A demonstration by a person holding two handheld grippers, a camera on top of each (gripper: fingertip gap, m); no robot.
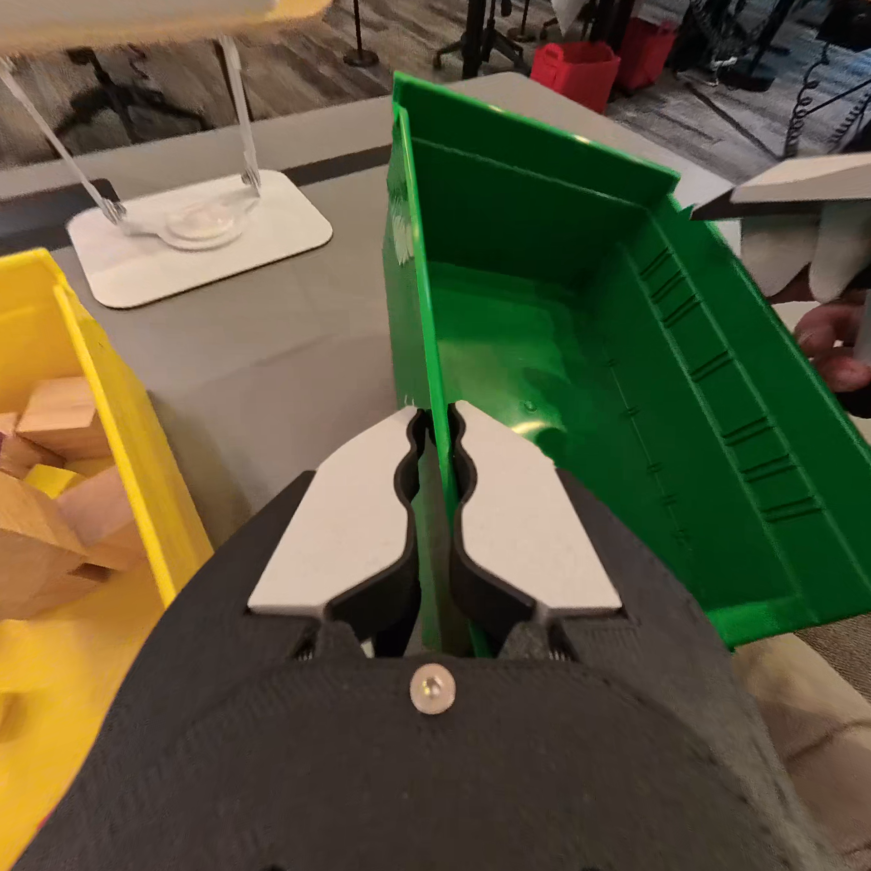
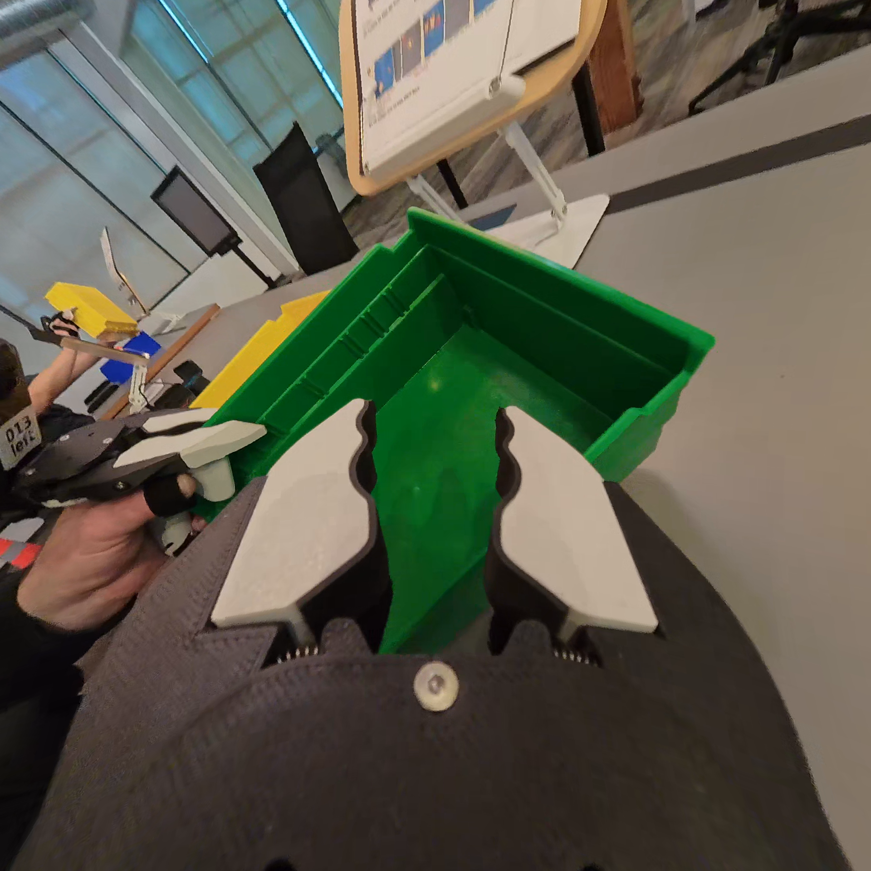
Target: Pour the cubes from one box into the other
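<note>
The green box (image 1: 589, 377) is empty and lies on the grey table (image 1: 283, 339). My left gripper (image 1: 436, 410) is shut on the green box's left side wall. To its left stands the yellow box (image 1: 118, 424), holding several wooden cubes (image 1: 56, 414). My right gripper (image 2: 433, 409) is open, its fingers spread above the green box (image 2: 518, 330) by the opposite wall, gripping nothing. One of its fingers (image 1: 777, 188) shows at the box's right rim in the left wrist view. The left gripper (image 2: 226, 438) and the yellow box (image 2: 254, 363) also show in the right wrist view.
A white stand base (image 1: 198, 240) carries a tilted board (image 2: 462, 85) behind the boxes. Red bags (image 1: 575, 70) and chair bases stand on the floor beyond the table. At another table far left, a person holds up another yellow box (image 2: 89, 306).
</note>
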